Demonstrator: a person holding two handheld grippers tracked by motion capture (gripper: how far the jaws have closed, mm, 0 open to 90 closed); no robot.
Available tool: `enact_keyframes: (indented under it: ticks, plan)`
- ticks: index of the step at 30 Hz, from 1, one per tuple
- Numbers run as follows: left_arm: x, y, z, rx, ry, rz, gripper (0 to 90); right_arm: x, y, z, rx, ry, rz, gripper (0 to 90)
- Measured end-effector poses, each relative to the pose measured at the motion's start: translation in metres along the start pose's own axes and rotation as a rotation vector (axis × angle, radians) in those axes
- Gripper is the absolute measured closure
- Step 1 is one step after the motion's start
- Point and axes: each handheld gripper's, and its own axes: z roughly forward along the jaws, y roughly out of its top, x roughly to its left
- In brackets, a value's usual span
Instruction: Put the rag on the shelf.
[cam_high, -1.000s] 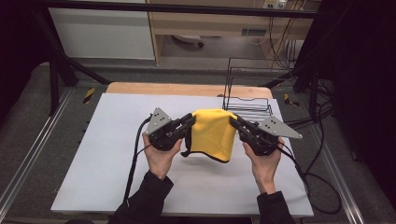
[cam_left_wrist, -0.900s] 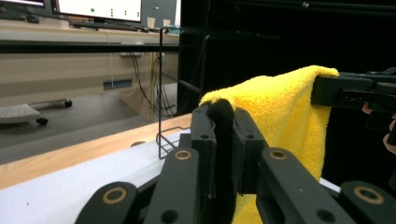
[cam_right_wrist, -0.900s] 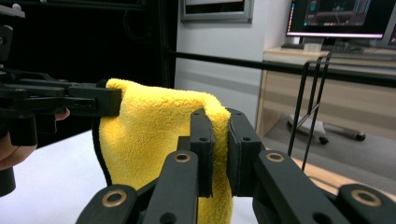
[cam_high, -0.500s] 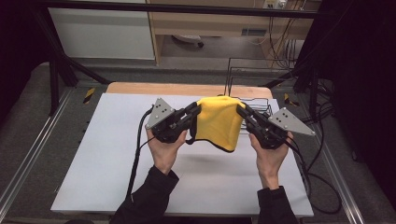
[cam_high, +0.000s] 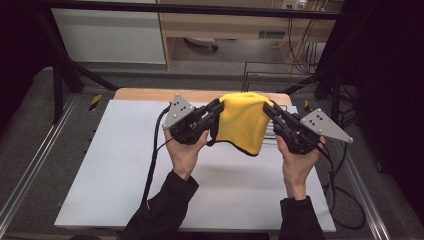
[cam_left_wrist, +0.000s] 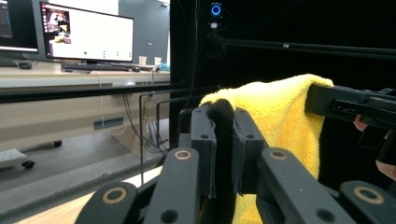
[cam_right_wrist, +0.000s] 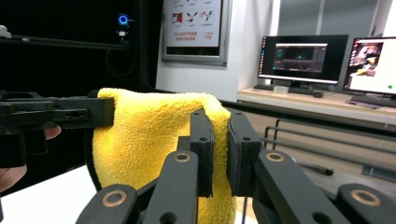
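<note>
A yellow terry cloth (cam_high: 243, 122) with a dark hem hangs in the air above the far part of the white table (cam_high: 115, 165), stretched between both grippers. My left gripper (cam_high: 218, 106) is shut on its left top corner; in the left gripper view the dark hem (cam_left_wrist: 222, 116) sits pinched between the jaws, and the cloth (cam_left_wrist: 280, 107) drapes off to the right. My right gripper (cam_high: 268, 108) is shut on the right top corner, and the cloth (cam_right_wrist: 149, 135) shows folded between its jaws in the right gripper view. The lower edge of the cloth dangles free.
A black wire rack (cam_high: 280, 75) stands at the table's far right, just behind the cloth. A wooden strip (cam_high: 145, 94) edges the far side of the table. Cables (cam_high: 152, 155) trail from both grippers. Desks with monitors (cam_right_wrist: 303, 58) lie beyond.
Both grippers have lifted the cloth higher and carried it away from the person, toward the wire rack. The cloth stays held at both corners.
</note>
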Motion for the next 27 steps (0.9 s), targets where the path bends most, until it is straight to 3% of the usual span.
enact_keyframes:
  ticks: [27]
  plan:
    - [-0.014, 0.061, 0.041, -0.096, -0.014, 0.051, 81.2, -0.03, 0.062, -0.002, -0.103, -0.084, -0.053, 83.0]
